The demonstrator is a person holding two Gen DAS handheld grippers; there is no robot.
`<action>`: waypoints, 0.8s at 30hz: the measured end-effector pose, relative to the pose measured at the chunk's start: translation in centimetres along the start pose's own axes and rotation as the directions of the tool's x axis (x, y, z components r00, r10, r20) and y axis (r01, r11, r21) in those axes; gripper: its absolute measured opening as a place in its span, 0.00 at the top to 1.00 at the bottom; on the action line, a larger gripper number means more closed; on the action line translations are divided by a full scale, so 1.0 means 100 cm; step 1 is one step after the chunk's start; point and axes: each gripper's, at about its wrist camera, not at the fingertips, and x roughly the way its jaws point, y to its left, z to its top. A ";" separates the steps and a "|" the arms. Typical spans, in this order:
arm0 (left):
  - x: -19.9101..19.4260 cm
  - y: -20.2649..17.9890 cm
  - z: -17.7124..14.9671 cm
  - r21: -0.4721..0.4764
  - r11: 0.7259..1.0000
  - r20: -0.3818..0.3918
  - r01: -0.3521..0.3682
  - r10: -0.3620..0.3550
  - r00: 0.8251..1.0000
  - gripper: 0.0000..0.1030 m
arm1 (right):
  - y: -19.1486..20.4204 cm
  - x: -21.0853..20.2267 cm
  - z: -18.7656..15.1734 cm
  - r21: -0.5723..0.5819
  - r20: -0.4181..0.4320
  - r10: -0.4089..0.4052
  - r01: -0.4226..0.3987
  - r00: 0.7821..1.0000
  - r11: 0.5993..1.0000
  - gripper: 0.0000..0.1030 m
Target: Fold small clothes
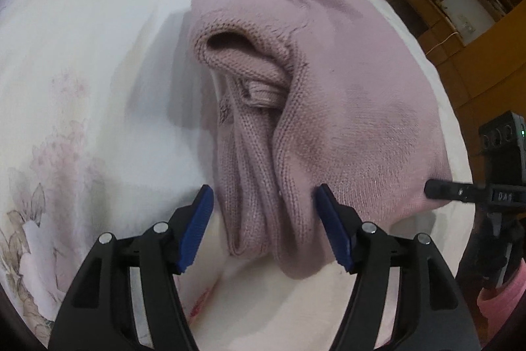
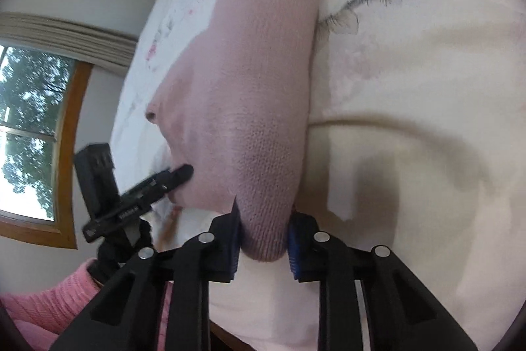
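Blue-padded fingers of the left gripper (image 1: 264, 227) stand spread, straddling the near folded end of the pink knit sweater (image 1: 328, 107) on the floral bedsheet (image 1: 82, 87). Right gripper (image 2: 264, 244) is clamped on the sweater's near corner, its pads pressing both sides.

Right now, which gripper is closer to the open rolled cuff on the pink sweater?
Left. The left gripper faces the cuff, jaws open; the right gripper clamps the sweater's far corner.

Pink knit sweater (image 1: 345, 107), apparently folded, on the floral bedsheet (image 1: 98, 71)
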 end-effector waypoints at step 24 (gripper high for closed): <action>-0.099 -0.034 -0.029 0.052 0.998 0.085 -0.031 0.027 0.996 0.33 | 0.054 -0.046 -0.056 -0.066 0.171 -0.320 0.335 0.932 0.940 0.16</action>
